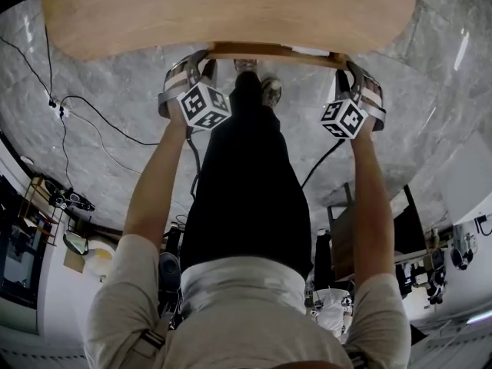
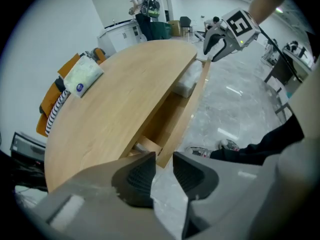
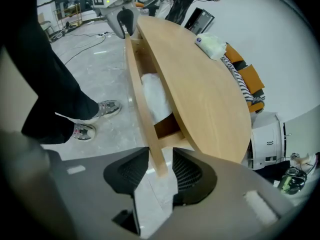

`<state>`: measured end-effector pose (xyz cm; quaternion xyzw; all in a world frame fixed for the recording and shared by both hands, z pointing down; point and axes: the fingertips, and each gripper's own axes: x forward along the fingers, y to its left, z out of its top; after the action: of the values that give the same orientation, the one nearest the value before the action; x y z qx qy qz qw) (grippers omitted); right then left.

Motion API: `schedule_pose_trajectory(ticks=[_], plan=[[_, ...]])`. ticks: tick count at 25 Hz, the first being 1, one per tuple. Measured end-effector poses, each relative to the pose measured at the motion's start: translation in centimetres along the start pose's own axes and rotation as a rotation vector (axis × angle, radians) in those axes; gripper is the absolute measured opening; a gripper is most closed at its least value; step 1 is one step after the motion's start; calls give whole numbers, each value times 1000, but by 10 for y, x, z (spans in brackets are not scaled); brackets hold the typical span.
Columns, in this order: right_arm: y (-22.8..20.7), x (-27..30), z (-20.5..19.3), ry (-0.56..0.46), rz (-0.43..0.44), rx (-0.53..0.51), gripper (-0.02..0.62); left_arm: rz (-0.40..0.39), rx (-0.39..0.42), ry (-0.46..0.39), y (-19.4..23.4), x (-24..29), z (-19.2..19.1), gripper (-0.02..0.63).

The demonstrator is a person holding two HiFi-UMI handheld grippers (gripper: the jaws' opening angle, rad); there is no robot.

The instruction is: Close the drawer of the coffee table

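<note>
the left gripper (image 2: 164, 157) points steeply down at one end of the drawer (image 2: 176, 115), its jaws apart with only grey floor (image 2: 235, 94) in the gap and the end of the drawer's front board (image 2: 192, 104) just past the tips; the pads press on nothing

the right gripper (image 3: 160, 154) is at the other end of the same board, jaws also apart, and here the end of the board stands between them with a little space on each side, so it isn't clamped

in the head view both grippers sit at the near edge of the coffee table (image 1: 231, 6), one at each end of the board, with the person's arms stretched out to them and the person's shoes (image 1: 269, 91) on the floor between

the drawer is partly open: its front board stands off from the curved edge of the wooden top, and the gripper views look into the gap, where a white bag (image 3: 155, 96) lies inside

a white packet (image 2: 82, 76) rests on the table top, near the far edge and well apart from the drawer
</note>
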<state>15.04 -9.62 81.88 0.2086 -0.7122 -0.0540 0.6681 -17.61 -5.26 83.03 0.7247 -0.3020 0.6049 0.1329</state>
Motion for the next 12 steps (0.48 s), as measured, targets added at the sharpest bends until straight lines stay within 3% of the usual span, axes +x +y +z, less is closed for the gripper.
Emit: schedule_pose_trajectory(ticks=[3,7,12], plan=[[-7,0,0,3,-39,16,196,11,-107,-5,2,1,-2,137],[-13,1,1,13,-77,60,201,26,-300,2,5,3,-3,144],[-13,2,1,20,-99,117,204,49,-422,18,6,3,-5,146]])
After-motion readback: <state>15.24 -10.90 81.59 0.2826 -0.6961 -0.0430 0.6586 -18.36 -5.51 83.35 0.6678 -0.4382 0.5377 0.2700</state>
